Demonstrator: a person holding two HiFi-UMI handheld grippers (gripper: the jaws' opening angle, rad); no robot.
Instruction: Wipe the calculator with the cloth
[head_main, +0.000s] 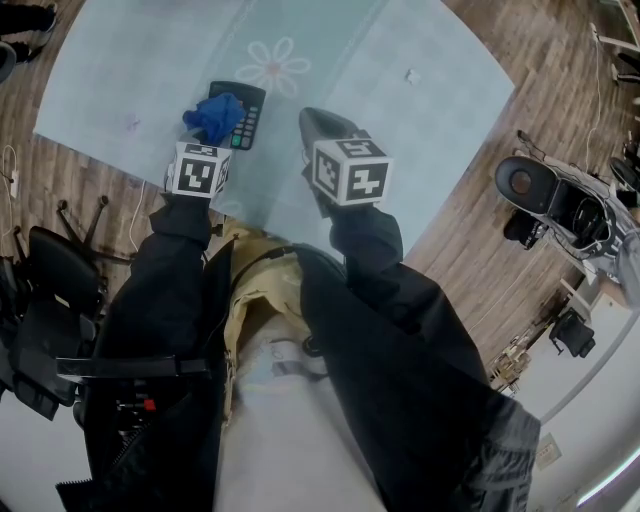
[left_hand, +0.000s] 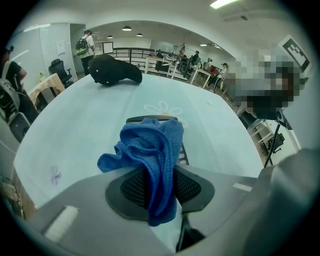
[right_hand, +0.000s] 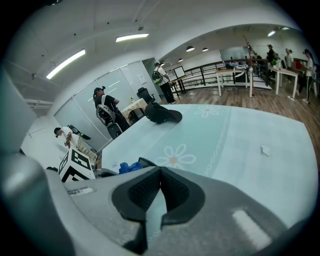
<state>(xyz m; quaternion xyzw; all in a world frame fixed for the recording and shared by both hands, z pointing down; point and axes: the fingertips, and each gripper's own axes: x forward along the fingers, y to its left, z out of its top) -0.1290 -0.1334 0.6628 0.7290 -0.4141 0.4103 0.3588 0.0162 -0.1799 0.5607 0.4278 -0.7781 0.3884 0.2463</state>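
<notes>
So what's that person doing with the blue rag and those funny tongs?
A person is set to wipe a calculator lying on a pale blue table. The left tongs pinch a blue cloth, bunched over the calculator. The right tongs are shut with nothing in them, off to the calculator's side.

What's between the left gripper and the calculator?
The blue cloth, pinched by the left gripper and bunched over the calculator; clearest in the left gripper view.
</notes>
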